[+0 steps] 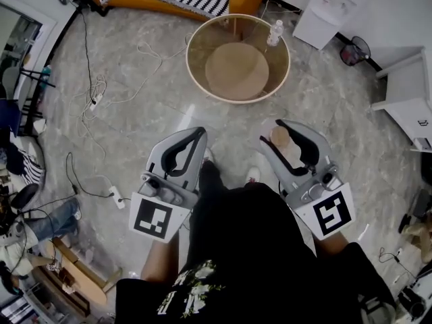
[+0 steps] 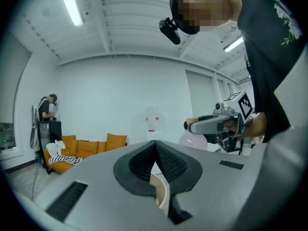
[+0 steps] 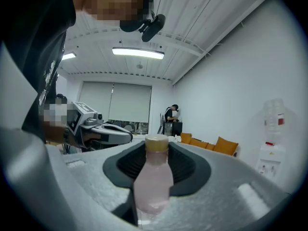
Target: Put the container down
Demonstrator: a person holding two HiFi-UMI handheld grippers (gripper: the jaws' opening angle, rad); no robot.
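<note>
Carrying the container (image 3: 153, 182), not yet placed: right gripper (image 1: 283, 128) has its fingers (image 3: 188, 166) clenched on the pink body, tan cap up between them, held in the air at about waist level over the floor (image 1: 135, 113). Left gripper (image 1: 196, 135) is empty, its fingers (image 2: 175, 165) pressed together tip to tip with nothing between. Both grippers point roughly level toward the round glass surface (image 1: 187, 56) ahead, well apart from it; a small bottle (image 1: 274, 32) already stands near its far right rim. Judged step: transport toward the put-down spot. Next move likely needs the right gripper brought over a bare part of the surface, container lowered upright until its base sits, then fingers released. Risk: tipping if let go early.
</note>
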